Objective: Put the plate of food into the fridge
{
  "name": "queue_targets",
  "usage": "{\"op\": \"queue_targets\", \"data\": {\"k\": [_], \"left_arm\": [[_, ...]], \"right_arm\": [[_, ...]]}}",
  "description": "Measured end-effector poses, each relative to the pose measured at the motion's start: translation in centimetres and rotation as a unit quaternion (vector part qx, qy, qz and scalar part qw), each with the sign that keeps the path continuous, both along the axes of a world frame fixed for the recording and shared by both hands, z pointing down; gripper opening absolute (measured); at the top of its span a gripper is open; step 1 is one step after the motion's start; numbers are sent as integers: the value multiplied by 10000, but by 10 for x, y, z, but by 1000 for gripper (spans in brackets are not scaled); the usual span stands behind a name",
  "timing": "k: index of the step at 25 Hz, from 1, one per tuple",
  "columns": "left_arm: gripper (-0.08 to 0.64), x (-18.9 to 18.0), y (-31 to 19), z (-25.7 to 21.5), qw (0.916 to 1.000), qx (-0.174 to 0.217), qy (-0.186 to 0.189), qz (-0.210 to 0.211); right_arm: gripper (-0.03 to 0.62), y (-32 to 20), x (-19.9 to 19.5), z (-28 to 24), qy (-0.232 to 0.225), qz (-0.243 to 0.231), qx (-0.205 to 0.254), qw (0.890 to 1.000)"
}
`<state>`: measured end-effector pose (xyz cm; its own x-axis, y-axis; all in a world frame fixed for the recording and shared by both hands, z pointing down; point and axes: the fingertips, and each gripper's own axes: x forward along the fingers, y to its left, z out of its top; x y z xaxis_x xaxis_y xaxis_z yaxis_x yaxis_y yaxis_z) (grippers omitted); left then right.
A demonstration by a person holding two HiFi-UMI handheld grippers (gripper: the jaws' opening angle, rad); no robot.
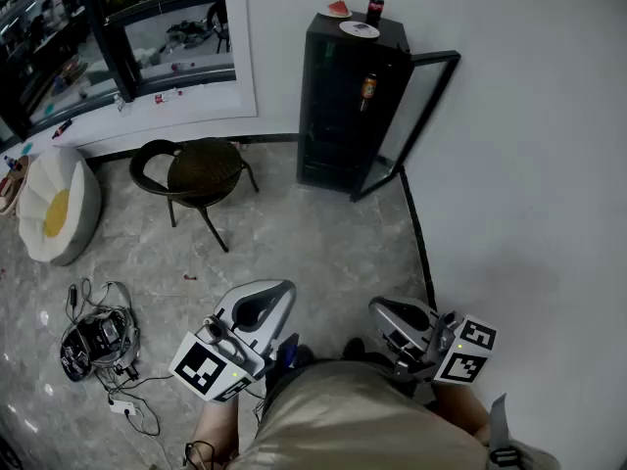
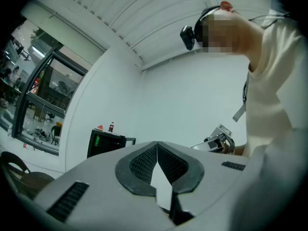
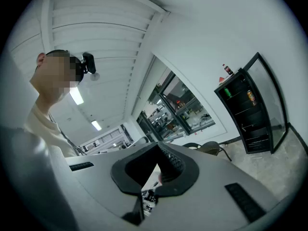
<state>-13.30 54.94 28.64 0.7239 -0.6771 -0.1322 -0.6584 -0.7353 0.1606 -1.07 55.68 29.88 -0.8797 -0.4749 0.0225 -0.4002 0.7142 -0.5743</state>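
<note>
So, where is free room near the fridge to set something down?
The top of the fridge is crowded: watermelon slice, plate, bottle. Bare floor lies between the chair and the open fridge; cables clutter the lower left.

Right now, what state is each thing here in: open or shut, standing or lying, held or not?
Fridge, door swung open.
Plate, lying on top of the fridge, not inside.
Bottle, upright on the fridge top.
Chair, upright, nobody in it.
Left hand-held gripper, shut, holding nothing.
Right hand-held gripper, shut, holding nothing.
</note>
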Motion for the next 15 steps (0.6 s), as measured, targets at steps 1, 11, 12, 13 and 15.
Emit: {"op": "queue_targets", "data": {"k": [1,11,12,13,15], "left_arm": [[9,-3,0,0,10000,-7,-14,-1],[9,-20,1,3,10000,37,32,-12],[9,-21,0,4,10000,41,36,0],[9,-21,0,5,10000,36,36,10],[9,-21,-1,6,10000,30,43,30]], "right_arm": [[20,0,-4,0,53,-23,39,10000],[20,-2,-22,6,285,-47,193,9994],[20,-1,-22,6,252,-54,191,9995],[20,0,-22,5,225,-71,193,9995],[20,1,-23,5,249,-94,224,9994]]}}
